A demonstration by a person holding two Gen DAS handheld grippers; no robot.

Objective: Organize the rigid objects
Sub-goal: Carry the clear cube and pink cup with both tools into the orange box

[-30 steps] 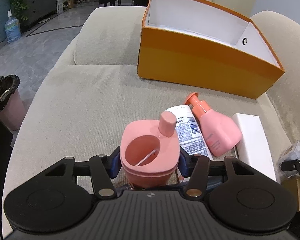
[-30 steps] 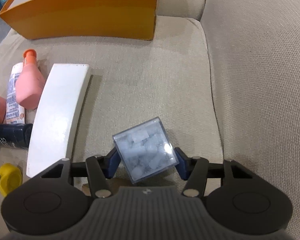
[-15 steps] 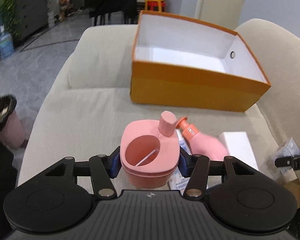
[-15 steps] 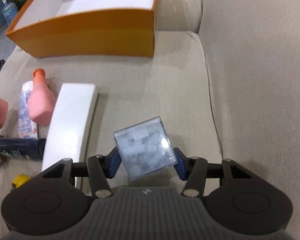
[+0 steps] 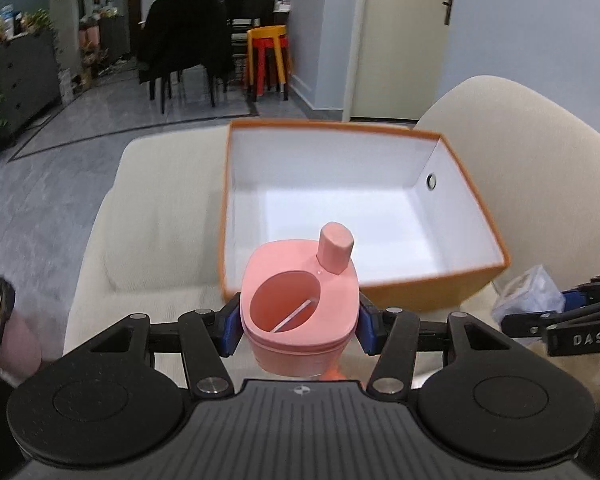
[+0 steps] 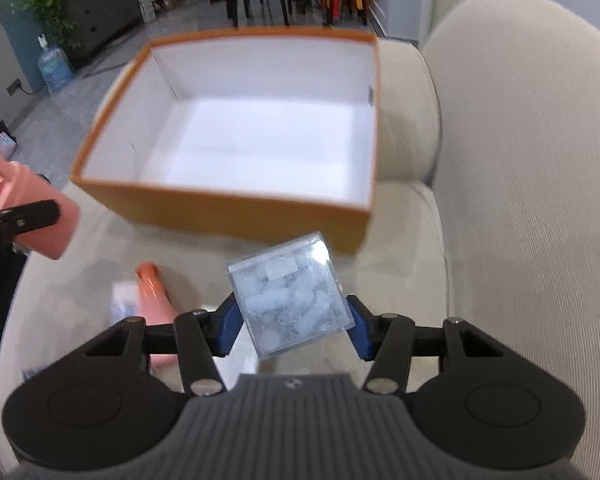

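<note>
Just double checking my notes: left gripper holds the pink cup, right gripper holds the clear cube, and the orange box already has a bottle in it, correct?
Not quite. Both wrist views show the orange box empty, white floor bare. The left gripper does hold the pink cup, and the right gripper the clear cube.

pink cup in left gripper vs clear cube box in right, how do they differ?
Material: the pink cup is opaque pink plastic; the clear cube box is transparent, with whitish pieces inside.
Shape: the cup is rounded with an open mouth and a stubby spout; the box is flat-sided and closed.
Pose: the cup sits upright between the fingers; the box is tilted.
Shared: each is clamped in a gripper, off the sofa, near the orange box.
</note>
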